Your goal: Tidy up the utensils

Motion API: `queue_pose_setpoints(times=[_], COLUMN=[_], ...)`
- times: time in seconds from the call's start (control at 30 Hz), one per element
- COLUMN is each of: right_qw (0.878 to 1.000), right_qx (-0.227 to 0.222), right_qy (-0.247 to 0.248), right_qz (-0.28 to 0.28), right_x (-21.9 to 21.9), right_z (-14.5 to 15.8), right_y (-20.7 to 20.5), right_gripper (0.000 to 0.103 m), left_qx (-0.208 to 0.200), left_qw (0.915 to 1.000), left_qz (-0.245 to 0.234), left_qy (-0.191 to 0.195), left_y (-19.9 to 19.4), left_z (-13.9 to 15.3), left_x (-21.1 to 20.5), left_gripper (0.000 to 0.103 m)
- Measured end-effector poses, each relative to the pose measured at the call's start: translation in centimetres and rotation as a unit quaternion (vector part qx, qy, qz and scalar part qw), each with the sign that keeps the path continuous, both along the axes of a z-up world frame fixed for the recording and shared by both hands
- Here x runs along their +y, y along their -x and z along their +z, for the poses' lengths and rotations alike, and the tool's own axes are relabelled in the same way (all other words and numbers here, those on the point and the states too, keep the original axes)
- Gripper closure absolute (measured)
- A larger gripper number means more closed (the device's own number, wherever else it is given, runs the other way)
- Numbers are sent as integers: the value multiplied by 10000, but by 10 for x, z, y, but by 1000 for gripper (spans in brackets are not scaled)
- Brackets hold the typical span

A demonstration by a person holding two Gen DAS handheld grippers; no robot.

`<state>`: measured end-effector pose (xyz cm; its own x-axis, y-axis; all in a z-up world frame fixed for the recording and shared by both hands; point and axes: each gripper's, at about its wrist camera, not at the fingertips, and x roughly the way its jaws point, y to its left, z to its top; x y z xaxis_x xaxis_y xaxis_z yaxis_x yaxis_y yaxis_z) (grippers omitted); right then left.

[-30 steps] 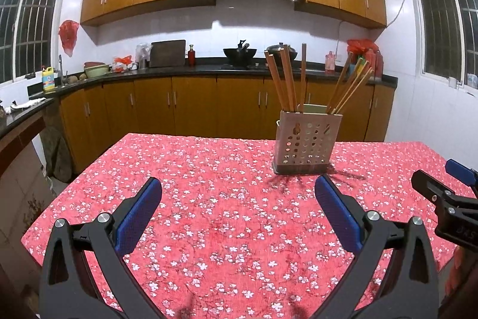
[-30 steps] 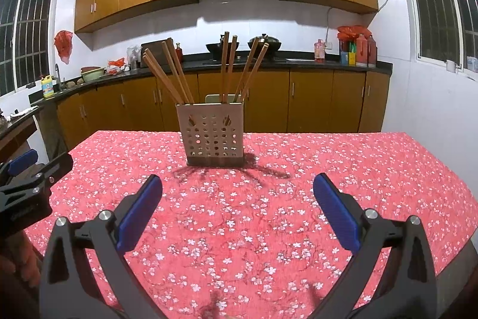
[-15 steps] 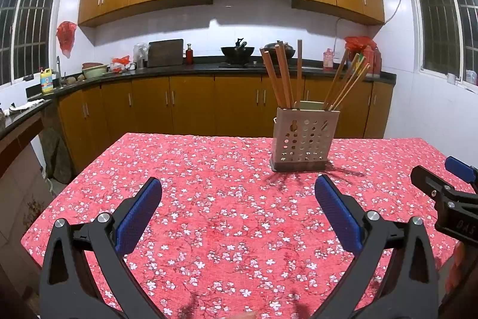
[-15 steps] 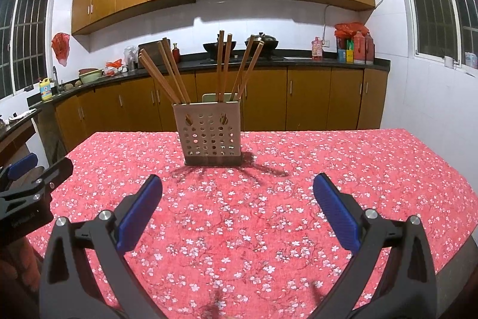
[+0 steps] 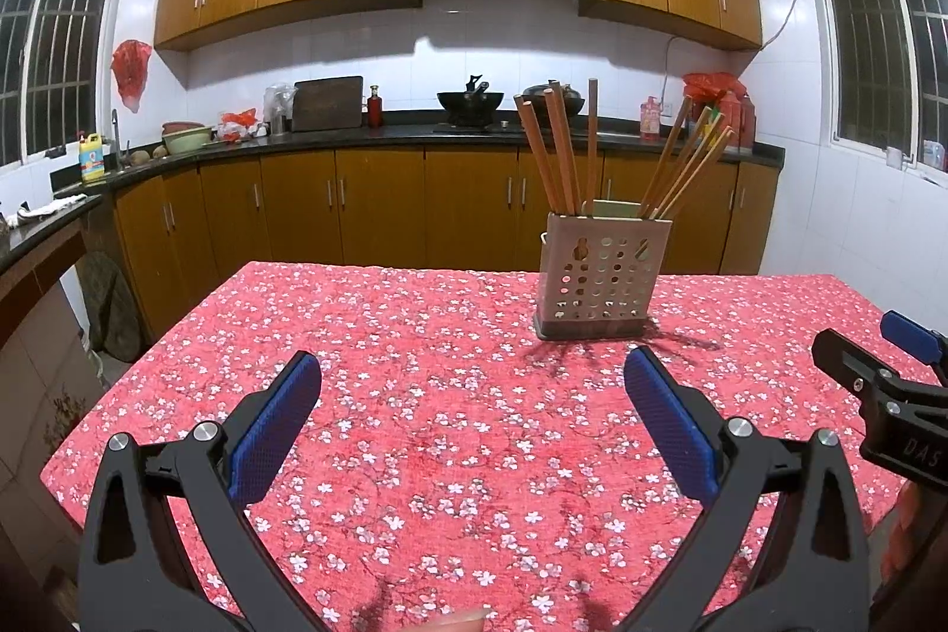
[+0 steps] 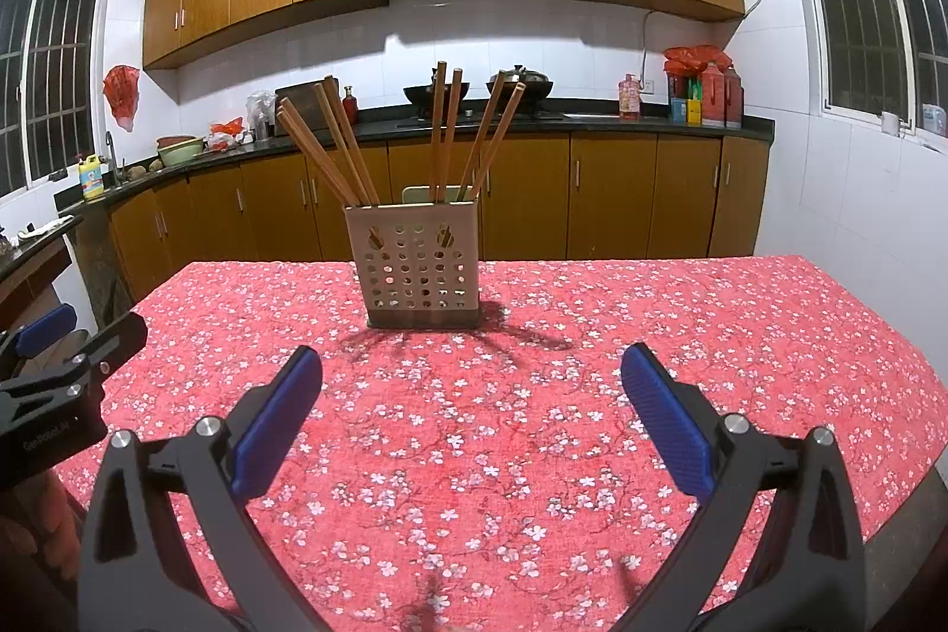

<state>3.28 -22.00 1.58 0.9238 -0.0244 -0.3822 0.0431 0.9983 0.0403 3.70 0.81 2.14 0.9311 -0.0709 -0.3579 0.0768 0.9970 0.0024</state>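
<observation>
Left gripper [image 5: 473,383]: black frame, blue textured pads, silver screws.
Right gripper [image 6: 471,374]: identical; side lettering possibly read "DAS".

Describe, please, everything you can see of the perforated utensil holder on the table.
The utensil holder is a beige, box-shaped caddy, seemingly plastic, its front wall pierced with rows of round holes, on a darker base. It stands upright on the red floral tablecloth, toward the far side. Wooden chopsticks lean out of it in fanned groups. Nothing else touches it.

Perforated beige holder [image 6: 422,265] upright on table; wooden chopsticks [image 6: 450,128] fanned inside
</observation>
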Motion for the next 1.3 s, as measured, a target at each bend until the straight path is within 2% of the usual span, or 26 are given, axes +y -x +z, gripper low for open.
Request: queue_pose_setpoints(times=[1.3], right_qw=[10000], right_qx=[7], right_qy=[-19], right_qz=[-7], right_x=[3], right_z=[0], right_y=[0], right_gripper=[4], left_qx=[7], left_qw=[10000], left_qz=[-2], left_qy=[-6], left_y=[0], left_z=[0], left_x=[-1], left_gripper=[2])
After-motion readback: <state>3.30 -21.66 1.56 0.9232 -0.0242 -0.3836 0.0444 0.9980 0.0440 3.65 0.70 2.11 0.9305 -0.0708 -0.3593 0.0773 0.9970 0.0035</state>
